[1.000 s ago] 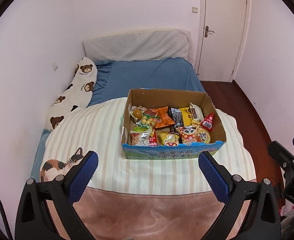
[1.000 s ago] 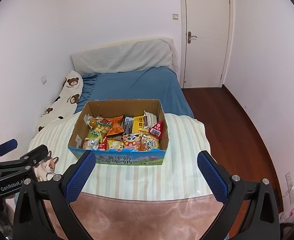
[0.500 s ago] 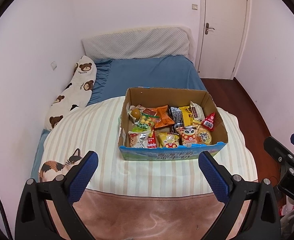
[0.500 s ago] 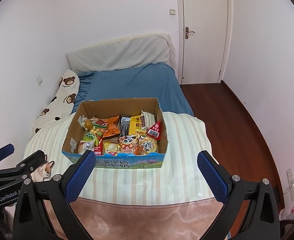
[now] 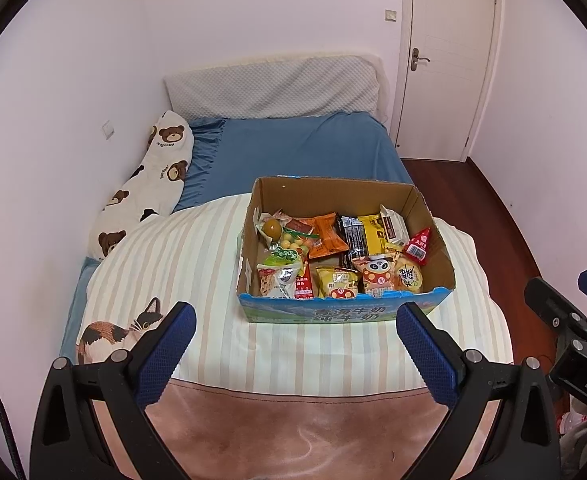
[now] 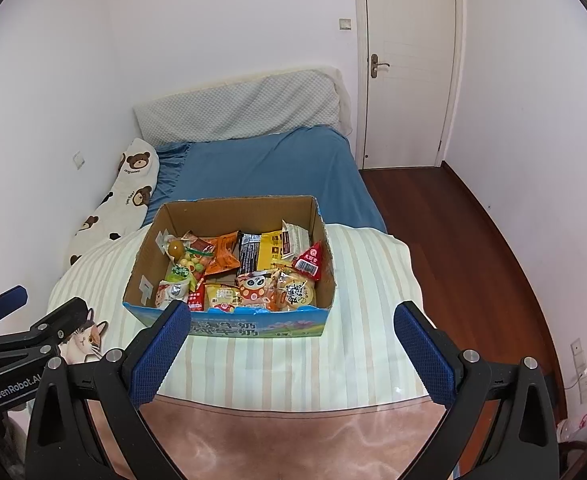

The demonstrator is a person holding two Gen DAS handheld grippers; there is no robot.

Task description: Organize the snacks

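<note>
Hovering side by side over the foot of a bed (image 5: pixel 301 148), my left gripper (image 5: pixel 293 344) and right gripper (image 6: pixel 291 344) both point level toward a cardboard box (image 5: pixel 433 240) of snacks, well short of it and touching nothing. Each pair of jaws stands wide apart and empty, blue pads facing inward. The box sits open-topped on a striped quilt (image 5: pixel 197 264), its blue printed front panel facing me. Inside lie packets crowded together: an orange packet (image 5: pixel 325 236) near the middle, a black packet (image 5: pixel 353 236) beside it, a red triangular packet (image 5: pixel 418 246) against the right wall, and a panda packet (image 5: pixel 377 276) in the front row. From the left view, my right gripper shows at the far right edge; from the right view, my left gripper shows at the far left, over a cat print (image 6: pixel 87 340) on the quilt.
</note>
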